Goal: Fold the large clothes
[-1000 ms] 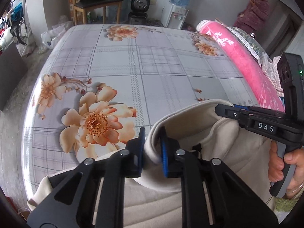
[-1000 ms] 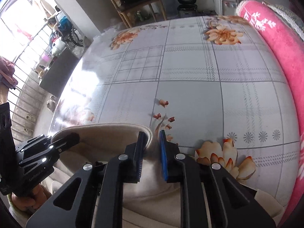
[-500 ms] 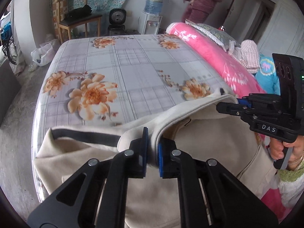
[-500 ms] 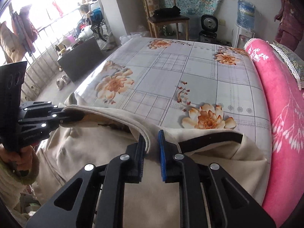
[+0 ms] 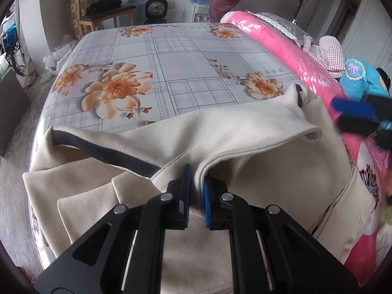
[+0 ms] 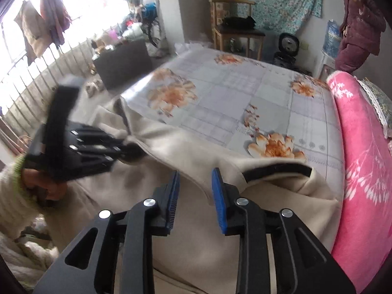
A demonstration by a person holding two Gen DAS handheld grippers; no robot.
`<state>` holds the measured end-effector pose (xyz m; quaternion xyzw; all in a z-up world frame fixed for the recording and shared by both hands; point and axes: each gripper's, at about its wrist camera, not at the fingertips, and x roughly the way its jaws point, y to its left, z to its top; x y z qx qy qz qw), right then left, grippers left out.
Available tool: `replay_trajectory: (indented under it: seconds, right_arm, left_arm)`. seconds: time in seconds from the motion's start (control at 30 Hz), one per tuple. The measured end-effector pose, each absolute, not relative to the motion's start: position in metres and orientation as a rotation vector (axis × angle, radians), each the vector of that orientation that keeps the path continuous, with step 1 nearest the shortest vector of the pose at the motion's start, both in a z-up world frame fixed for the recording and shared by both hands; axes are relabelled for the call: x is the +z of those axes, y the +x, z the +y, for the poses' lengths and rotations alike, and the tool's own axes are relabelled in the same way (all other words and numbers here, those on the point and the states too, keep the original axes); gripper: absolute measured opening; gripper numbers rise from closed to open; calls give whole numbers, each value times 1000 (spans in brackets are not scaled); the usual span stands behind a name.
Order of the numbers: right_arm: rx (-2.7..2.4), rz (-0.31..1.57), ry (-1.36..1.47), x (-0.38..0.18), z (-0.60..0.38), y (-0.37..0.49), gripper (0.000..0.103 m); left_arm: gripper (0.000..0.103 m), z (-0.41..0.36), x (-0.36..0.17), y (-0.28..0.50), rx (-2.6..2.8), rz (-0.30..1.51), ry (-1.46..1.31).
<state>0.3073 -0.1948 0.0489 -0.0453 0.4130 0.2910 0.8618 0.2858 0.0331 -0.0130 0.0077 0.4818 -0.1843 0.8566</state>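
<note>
Floral bedsheet bordered by pink blanket; wooden chair beyond.

A wooden chair with a black bag, a water dispenser and a black fan stand beyond the floral bedsheet; a pink blanket lies alongside.

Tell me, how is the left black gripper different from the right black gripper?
The left black gripper is pinched shut on the cream coat's folded edge; the right black gripper has just been opening, nothing pressed between its blue pads. Both hover over the coat, pointing downward.
</note>
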Motion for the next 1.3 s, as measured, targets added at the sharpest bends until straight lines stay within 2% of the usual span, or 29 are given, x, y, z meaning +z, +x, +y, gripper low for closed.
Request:
replay_trajectory:
  seconds: [0.13, 0.37, 0.43, 0.67, 0.73, 0.93, 1.03, 1.1, 1.2, 1.23, 1.3]
  right_arm:
    - [624, 848, -11, 61, -186, 337, 30]
    - [603, 1110, -36, -37, -142, 384, 28]
    - [602, 1112, -41, -51, -141, 377, 28]
    - [594, 1081, -102, -53, -137, 364, 28]
    - [581, 1073, -102, -53, -138, 362, 28]
    - [504, 1000, -136, -32, -159, 337, 28]
    - [456, 1033, -129, -41, -180, 337, 28]
    - [452, 1066, -99, -54, -191, 337, 24]
    - [423, 1061, -95, -42, -193, 330, 23]
    - [424, 1042, -92, -38, -192, 327, 23]
    - [427, 1025, -95, -35, -192, 322, 24]
  left_arm:
    - [8, 32, -15, 284, -386, 1019, 32]
    - [12, 40, -5, 275, -398, 1020, 37]
    - [14, 48, 6, 266, -417, 1013, 23]
    - [14, 64, 53, 265, -508, 878, -104]
    - [14, 53, 46, 285, -474, 903, -99]
    - [14, 30, -18, 317, -390, 1079, -46]
    - [14, 38, -21, 314, -403, 1060, -89]
    - [14, 40, -21, 314, -413, 1057, -98]
    - [14, 42, -11, 308, -428, 1031, -88]
    - [15, 42, -4, 303, -456, 1011, -86]
    - [28, 41, 2, 295, -512, 1006, -79]
